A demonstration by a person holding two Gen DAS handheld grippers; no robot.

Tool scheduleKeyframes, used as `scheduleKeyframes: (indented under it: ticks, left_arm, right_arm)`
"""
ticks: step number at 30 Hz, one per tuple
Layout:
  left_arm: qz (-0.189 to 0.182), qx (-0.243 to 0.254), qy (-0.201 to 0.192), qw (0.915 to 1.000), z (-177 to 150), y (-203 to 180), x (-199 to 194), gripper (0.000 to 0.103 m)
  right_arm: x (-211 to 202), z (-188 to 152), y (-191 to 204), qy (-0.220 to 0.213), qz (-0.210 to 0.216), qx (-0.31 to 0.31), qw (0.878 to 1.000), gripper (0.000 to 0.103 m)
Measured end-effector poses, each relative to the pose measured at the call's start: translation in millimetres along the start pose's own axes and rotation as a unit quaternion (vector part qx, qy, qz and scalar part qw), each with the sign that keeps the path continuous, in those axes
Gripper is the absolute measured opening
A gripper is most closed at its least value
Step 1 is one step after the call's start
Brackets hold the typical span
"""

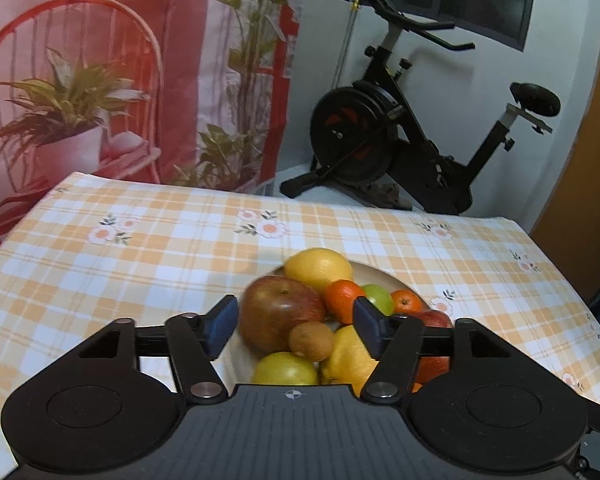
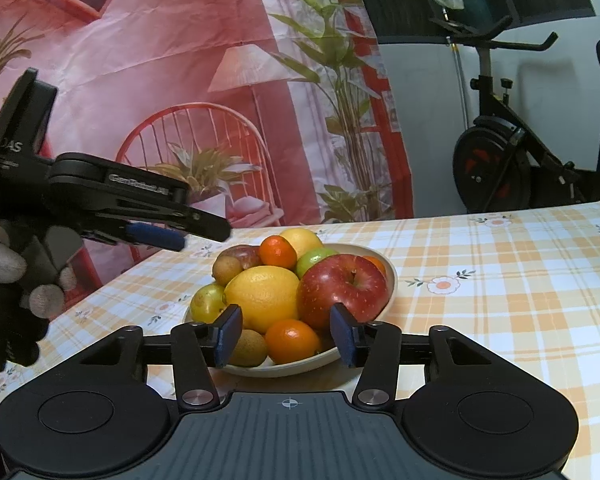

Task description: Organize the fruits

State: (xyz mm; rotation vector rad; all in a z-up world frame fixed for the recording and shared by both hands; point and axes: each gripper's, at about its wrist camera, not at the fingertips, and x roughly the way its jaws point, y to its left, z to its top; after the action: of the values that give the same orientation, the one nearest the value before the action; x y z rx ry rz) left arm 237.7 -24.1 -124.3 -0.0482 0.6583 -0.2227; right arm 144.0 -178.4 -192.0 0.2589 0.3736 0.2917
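A cream bowl [image 2: 389, 280] heaped with fruit stands on the checked tablecloth. It holds a red apple [image 2: 342, 286], a big lemon [image 2: 262, 298], a mandarin [image 2: 292, 340], a kiwi [image 2: 252, 348] and other fruit. My right gripper [image 2: 287, 336] is open just before the bowl's near rim, and its pads stand apart from the mandarin seen between them. My left gripper [image 1: 296, 326] hovers open over the bowl [image 1: 376, 272], above a dull red apple [image 1: 280, 316] and a kiwi [image 1: 311, 341], holding nothing. The right wrist view shows the left gripper [image 2: 200, 236] up and left of the bowl.
A gloved hand [image 2: 12, 280] holds the left gripper. The tablecloth [image 1: 140, 264] spreads bare to the left, behind and right of the bowl. Behind the table hang a printed backdrop [image 1: 140, 80] and stands an exercise bike [image 1: 400, 140].
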Motion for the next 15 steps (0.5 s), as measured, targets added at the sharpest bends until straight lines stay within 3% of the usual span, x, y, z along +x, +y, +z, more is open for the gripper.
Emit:
scheduleKeyframes:
  ticks: [4,9,13,15]
  left_arm:
    - [0.012,-0.008,-0.007,0.9999,0.5,10.2,-17.8,0.081]
    - [0.021,-0.006,-0.022,0.9995,-1.8,16.8,-40.8,0.087]
    - [0.011,-0.011,-0.027,0.9995,-4.1,18.1,-53.1,0.092]
    - [0.004,-0.011,-0.027,0.9995,-6.1,16.7,-58.0,0.095]
  right_arm:
    - [-4.0,0.1,0.9,0.006,-0.013,-0.004,1.0,0.052]
    - [-18.0,11.6,-4.3,-0.001,-0.027,0.013,1.0,0.077]
    - [-30.9,23.3,-5.6,-0.009,-0.045,0.018,0.999,0.085]
    - [-36.6,28.8,-4.7,-0.01,-0.054,0.019,0.998,0.095]
